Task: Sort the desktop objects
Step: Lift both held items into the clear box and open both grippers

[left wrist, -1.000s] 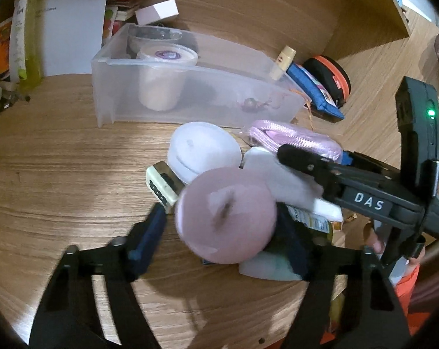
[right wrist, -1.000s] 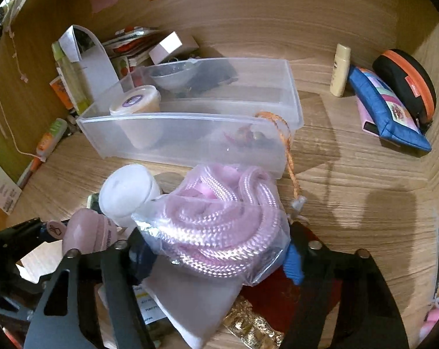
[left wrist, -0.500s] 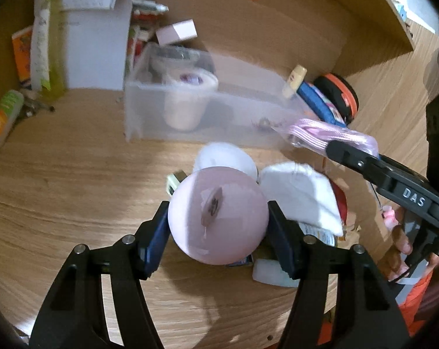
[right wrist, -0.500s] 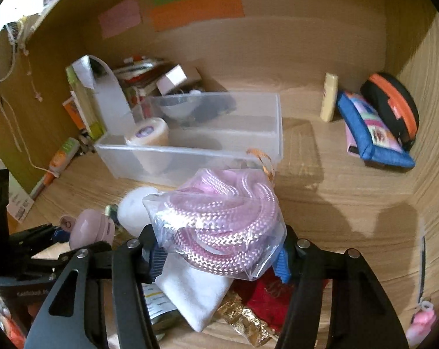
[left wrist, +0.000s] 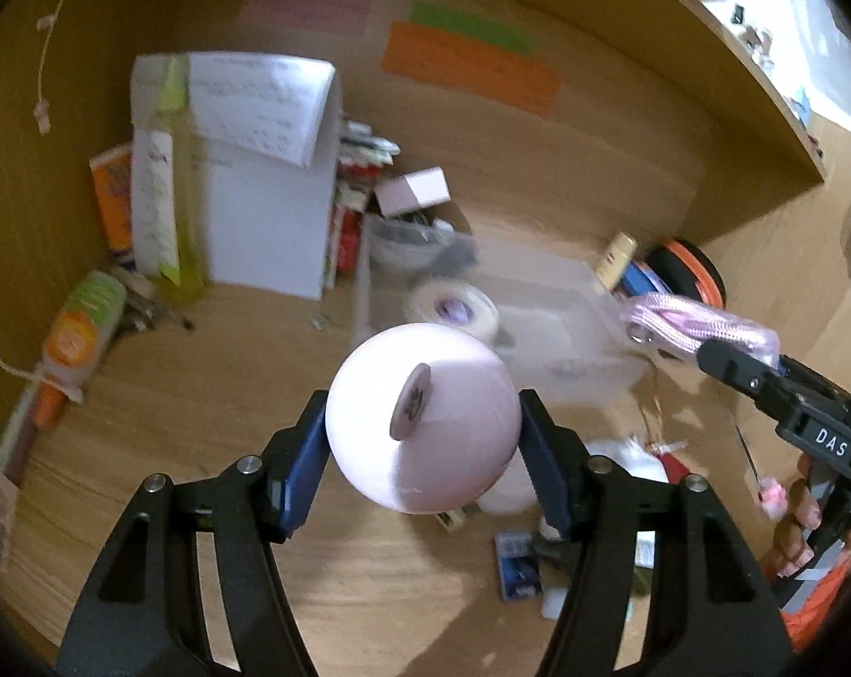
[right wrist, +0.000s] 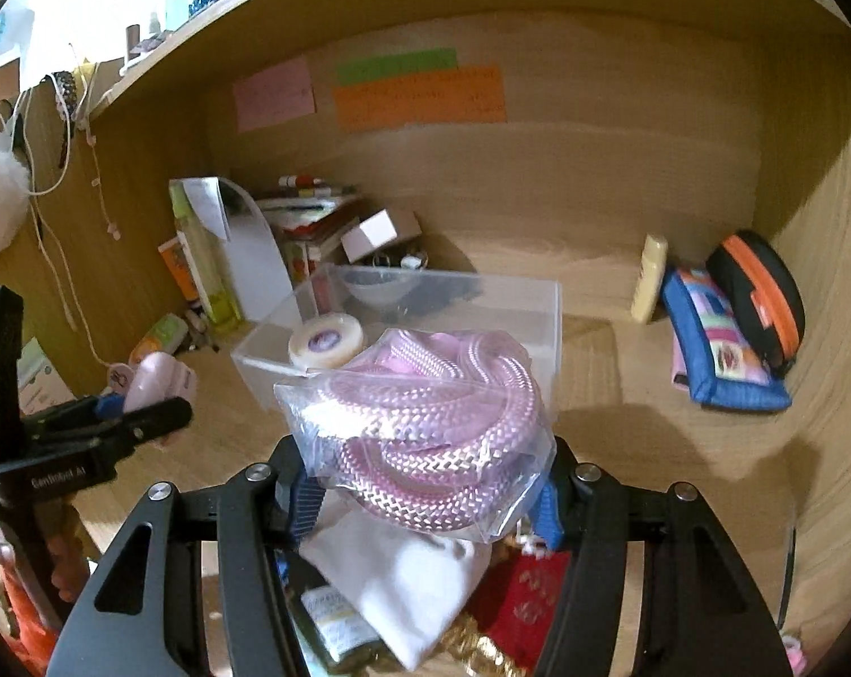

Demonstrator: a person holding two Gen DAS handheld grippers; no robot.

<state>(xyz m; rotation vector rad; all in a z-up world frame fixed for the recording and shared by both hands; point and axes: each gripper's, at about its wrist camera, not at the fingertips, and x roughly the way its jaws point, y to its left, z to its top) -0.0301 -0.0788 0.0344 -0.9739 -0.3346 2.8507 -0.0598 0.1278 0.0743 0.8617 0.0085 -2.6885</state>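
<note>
Left wrist: left gripper (left wrist: 422,440) clamps pink ball (left wrist: 425,417); right gripper (right wrist: 425,499) clamps bagged rope (right wrist: 431,429)

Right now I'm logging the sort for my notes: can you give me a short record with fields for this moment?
left gripper: shut on pink round case
right gripper: shut on bagged pink rope
bin: clear plastic box, holds a white jar
below: white pouch, red packet

Your left view's upper half is motion-blurred; sticky notes (left wrist: 470,70) unreadable. Pink ball (left wrist: 422,417) hides the clear bin's (left wrist: 566,304) front. Lower-right clutter too small.
</note>
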